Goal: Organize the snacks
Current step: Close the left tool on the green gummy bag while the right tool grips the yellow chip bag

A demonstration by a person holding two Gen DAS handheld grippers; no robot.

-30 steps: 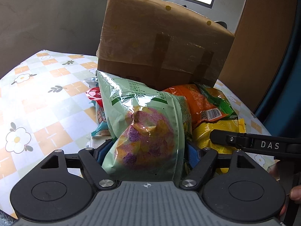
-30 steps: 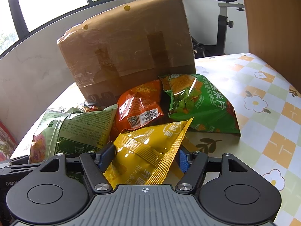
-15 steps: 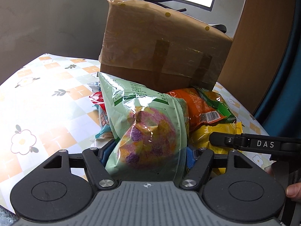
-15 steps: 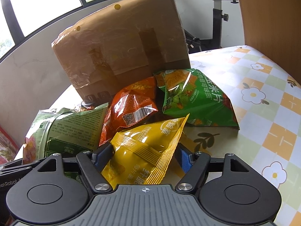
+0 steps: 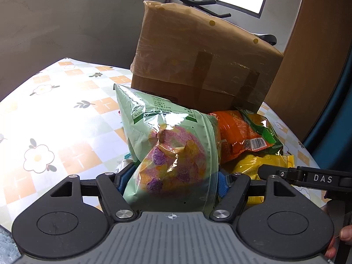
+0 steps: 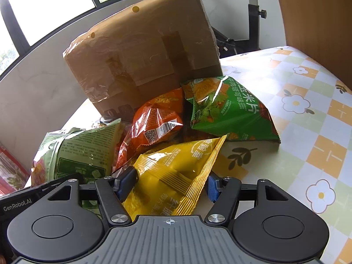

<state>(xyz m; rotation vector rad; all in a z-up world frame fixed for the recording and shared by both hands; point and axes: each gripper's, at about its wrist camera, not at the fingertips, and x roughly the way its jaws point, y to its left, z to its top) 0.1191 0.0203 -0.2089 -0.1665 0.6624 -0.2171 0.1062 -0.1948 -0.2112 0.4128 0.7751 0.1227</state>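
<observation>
My left gripper (image 5: 171, 181) is shut on a pale green snack bag (image 5: 169, 145) with pink and purple pieces, held upright above the table. It also shows at the left of the right wrist view (image 6: 81, 151). My right gripper (image 6: 169, 187) is shut on a yellow snack bag (image 6: 176, 176), which also shows in the left wrist view (image 5: 264, 165). An orange bag (image 6: 156, 121) and a dark green chip bag (image 6: 228, 110) lie on the table against a brown cardboard box (image 6: 145, 57).
The table wears a flowered checked cloth (image 6: 308, 114). The cardboard box (image 5: 202, 66) stands at the back. A wooden panel (image 6: 314, 22) rises at the right. An exercise bike (image 6: 253, 11) stands behind the table.
Both grippers have risen slightly and moved nearer the box with their bags. The pale green bag hides the red packet seen at its left earlier.
</observation>
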